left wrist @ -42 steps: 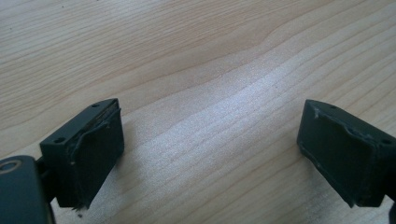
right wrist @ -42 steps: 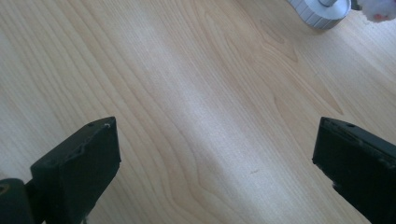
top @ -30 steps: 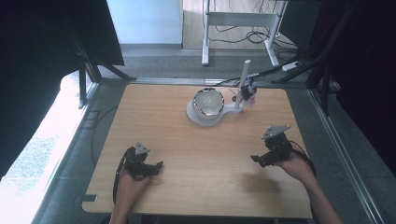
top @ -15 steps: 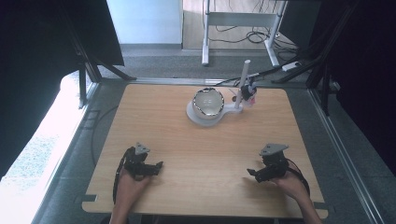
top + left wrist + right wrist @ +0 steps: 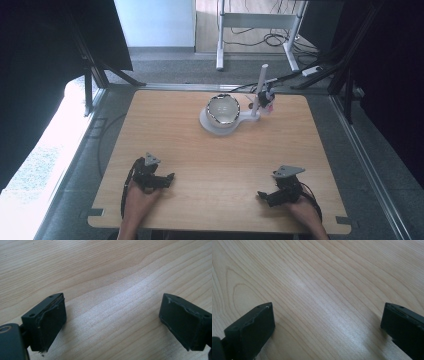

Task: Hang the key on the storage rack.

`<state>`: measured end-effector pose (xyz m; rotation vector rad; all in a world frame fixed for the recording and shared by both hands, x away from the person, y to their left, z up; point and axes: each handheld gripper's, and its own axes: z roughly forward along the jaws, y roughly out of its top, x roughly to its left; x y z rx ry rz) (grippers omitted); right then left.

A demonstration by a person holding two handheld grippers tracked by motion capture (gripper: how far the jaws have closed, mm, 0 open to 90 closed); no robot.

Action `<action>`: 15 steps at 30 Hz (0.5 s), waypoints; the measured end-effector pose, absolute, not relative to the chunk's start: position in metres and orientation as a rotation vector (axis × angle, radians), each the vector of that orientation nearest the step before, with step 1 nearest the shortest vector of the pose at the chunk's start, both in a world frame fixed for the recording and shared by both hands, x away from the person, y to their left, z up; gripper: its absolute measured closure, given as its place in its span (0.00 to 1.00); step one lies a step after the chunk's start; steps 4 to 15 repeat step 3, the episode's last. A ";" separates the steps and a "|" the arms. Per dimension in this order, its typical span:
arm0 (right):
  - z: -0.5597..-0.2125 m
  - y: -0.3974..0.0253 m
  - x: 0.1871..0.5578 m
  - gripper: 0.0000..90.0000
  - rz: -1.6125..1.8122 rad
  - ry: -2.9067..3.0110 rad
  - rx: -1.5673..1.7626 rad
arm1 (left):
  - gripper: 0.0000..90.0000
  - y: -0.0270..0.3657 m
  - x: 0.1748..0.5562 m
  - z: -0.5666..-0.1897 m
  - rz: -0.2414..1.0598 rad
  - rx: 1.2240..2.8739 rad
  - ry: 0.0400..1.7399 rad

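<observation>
2 black jaws gape over wooden table (image 5: pixel 324 290).

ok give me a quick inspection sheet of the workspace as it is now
surface: light wooden table, bare apart from one item at the far middle.
job's things: round bowl on a white base with an upright post.
clutter: nothing seen.
grippers: left gripper and right gripper low over the near edge, both open, holding nothing.
cables: one trails from each gripper; more lie on the floor beyond the table.
surroundings: grey floor, white desk frame behind, dark panels at both sides.
</observation>
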<state>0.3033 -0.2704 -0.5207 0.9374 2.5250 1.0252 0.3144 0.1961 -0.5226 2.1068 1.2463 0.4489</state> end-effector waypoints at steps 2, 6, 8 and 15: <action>-0.521 -0.270 0.303 0.00 1.021 2.519 0.944 | 0.08 0.196 0.315 -0.523 0.450 2.108 1.245; -0.521 -0.269 0.303 0.00 1.020 2.518 0.945 | 0.08 0.196 0.314 -0.523 0.450 2.107 1.246; -0.521 -0.269 0.303 0.00 1.020 2.518 0.945 | 0.08 0.196 0.314 -0.523 0.450 2.107 1.246; -0.521 -0.269 0.303 0.00 1.020 2.518 0.945 | 0.08 0.196 0.314 -0.523 0.450 2.107 1.246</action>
